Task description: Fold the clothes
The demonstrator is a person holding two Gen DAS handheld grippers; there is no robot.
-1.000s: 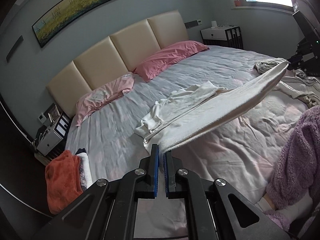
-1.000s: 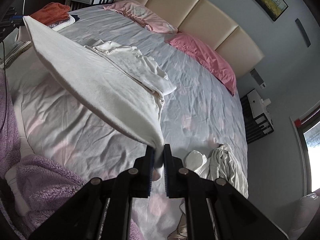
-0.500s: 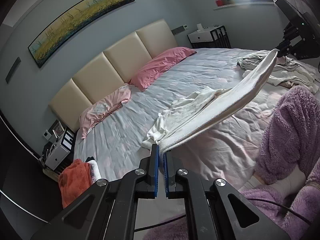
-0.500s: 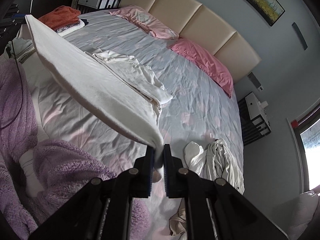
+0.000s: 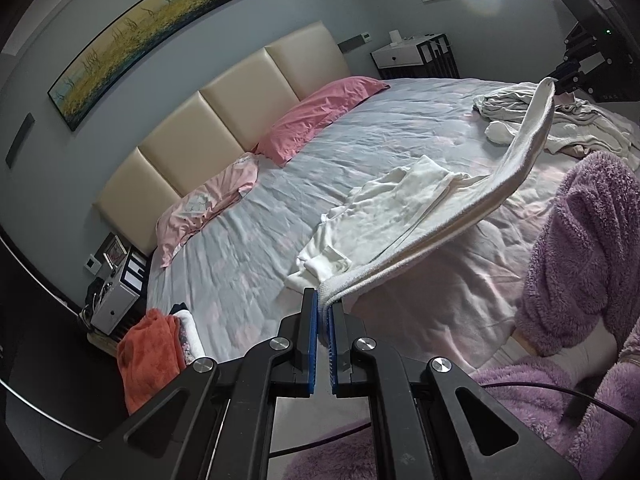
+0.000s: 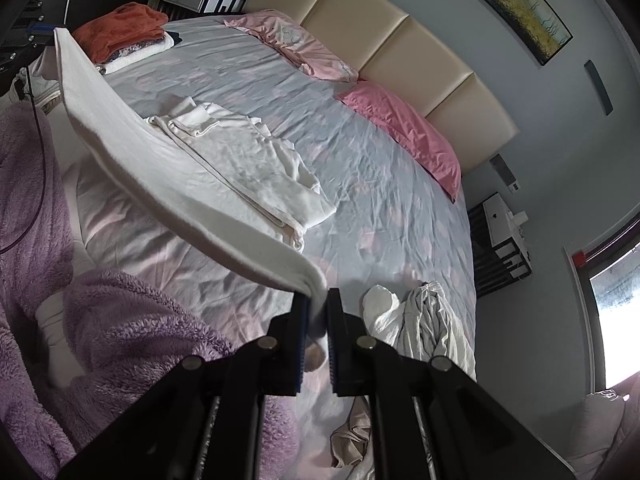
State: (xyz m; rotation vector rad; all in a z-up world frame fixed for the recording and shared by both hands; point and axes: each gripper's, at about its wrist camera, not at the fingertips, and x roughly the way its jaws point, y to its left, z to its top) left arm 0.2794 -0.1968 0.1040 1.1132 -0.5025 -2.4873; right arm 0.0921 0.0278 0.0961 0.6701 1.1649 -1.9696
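White garment stretched between my two claws.

My left gripper [image 5: 324, 304] and right gripper [image 6: 317, 306] each pinch an end of the white garment [image 5: 460, 216] — it hangs taut above the bed [image 5: 248, 256], its far part trailing on the sheet.

left hand-held gripper [image 5: 325, 305] clamping white garment [image 5: 472, 208], bed [image 5: 248, 240]

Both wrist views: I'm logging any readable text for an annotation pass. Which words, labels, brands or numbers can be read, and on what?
No text can be read in either view.
Light pink pillow: a faint printed motif, too blurred to read.
Pale nightstand: a small dark mark on its face, too small to read.
Framed item on the other nightstand: a pattern, illegible.
White garment, held by both tools: no visible label.
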